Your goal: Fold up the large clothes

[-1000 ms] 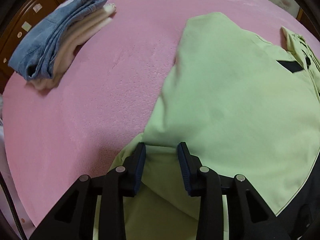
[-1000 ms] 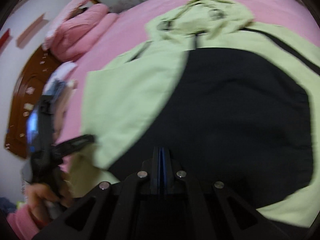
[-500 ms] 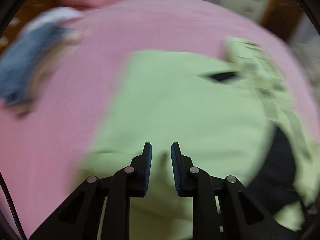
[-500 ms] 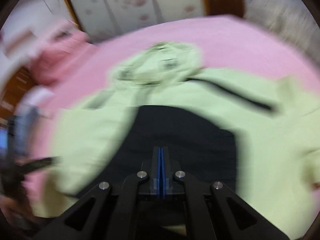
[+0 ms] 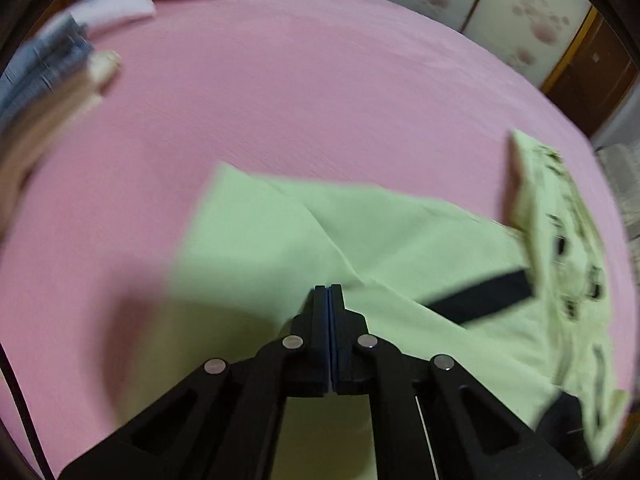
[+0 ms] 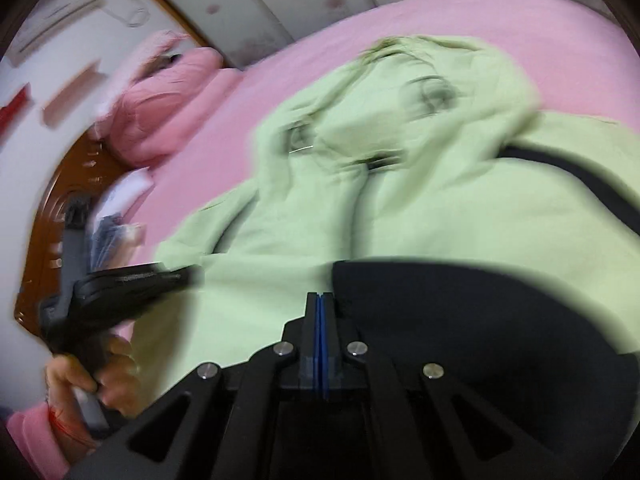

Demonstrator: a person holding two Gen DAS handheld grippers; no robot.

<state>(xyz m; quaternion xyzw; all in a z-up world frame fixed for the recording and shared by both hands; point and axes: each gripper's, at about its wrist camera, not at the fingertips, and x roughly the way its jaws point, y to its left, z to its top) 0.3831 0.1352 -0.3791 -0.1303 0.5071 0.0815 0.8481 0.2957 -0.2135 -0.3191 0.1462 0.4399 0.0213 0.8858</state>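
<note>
Left wrist view, blurred. Far left: stack of folded clothes [image 5: 44,80], blue denim on top, lying on the pink bed [image 5: 300,92]. Centre to right: green hoodie [image 5: 280,240] spread on the bed, one flap folded over with a crease running diagonally toward the left hand-held gripper [image 5: 329,292]. A black stripe [image 5: 480,298] crosses the fabric right of the gripper; the hood [image 5: 560,248] lies at the right edge.

Left hand-held gripper: jaws have just been closing and now stand pressed together above the green fabric. Cannot tell whether any cloth is pinched between them.

Right wrist view, also blurred. Far left: a hand [image 6: 100,376] with pink sleeve holds the left hand-held gripper [image 6: 192,276] at the hoodie's left edge. Pink pillows [image 6: 160,116] lie at the bed's head. Centre: right hand-held gripper [image 6: 320,300], jaws fully together, at the boundary of green fabric and the hoodie's black panel [image 6: 480,340]. Grip on cloth not discernible.
</note>
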